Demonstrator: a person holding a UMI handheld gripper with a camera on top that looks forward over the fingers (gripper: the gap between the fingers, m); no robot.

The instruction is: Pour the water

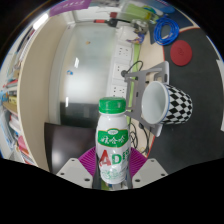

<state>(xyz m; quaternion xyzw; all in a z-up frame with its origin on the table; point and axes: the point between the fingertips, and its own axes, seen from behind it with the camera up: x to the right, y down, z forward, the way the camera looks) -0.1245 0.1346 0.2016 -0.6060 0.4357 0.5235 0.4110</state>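
From my remote seat, the biggest thing I saw was the dark tabletop point(60, 140) spreading out under everything. At about two o'clock from the fingers stood a white mug with a black-and-white chequered band point(168, 102), tipped on its side, mouth toward me. Dead ahead at twelve o'clock, the small white plastic bottle with a green cap and red lettering point(112, 140) stood upright, and the gripper point(112, 170) had both pink-padded fingers point(88, 162) pressed against its sides.
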